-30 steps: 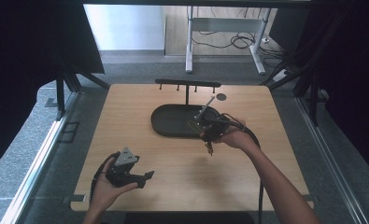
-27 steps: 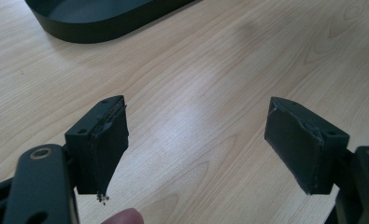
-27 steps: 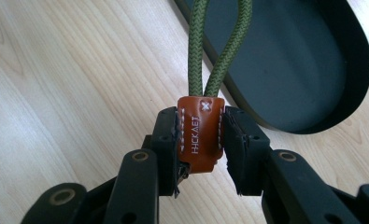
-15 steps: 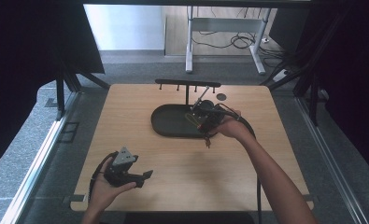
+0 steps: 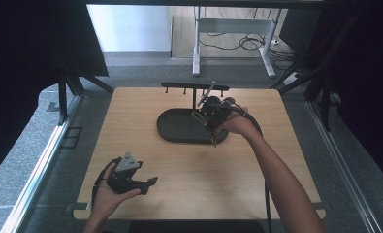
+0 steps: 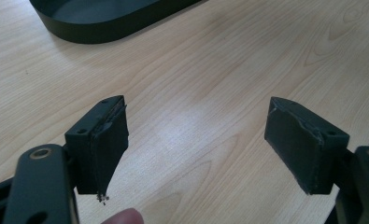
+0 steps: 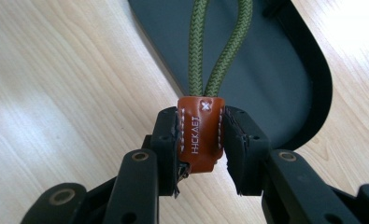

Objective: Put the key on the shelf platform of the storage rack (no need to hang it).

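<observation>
The brown leather tab (image 7: 201, 133) sits squarely between your right gripper's (image 7: 202, 140) jaws, pinched on both sides, stitched face toward the camera; its olive cord loop (image 7: 219, 46) runs up and away from the jaws, over the black oval tray (image 7: 289, 70); in the high view the tab and cord are too small to make out clearly, but your right gripper (image 5: 213, 116) is over the tray's (image 5: 179, 127) right end, near the black rack (image 5: 195, 88) at the table's (image 5: 131, 111) far edge; your left gripper (image 6: 196, 140) has its jaws spread wide with nothing between, just bare wood under them; in the high view it's (image 5: 148, 183) well apart from the tray, at the near-left of the table.
</observation>
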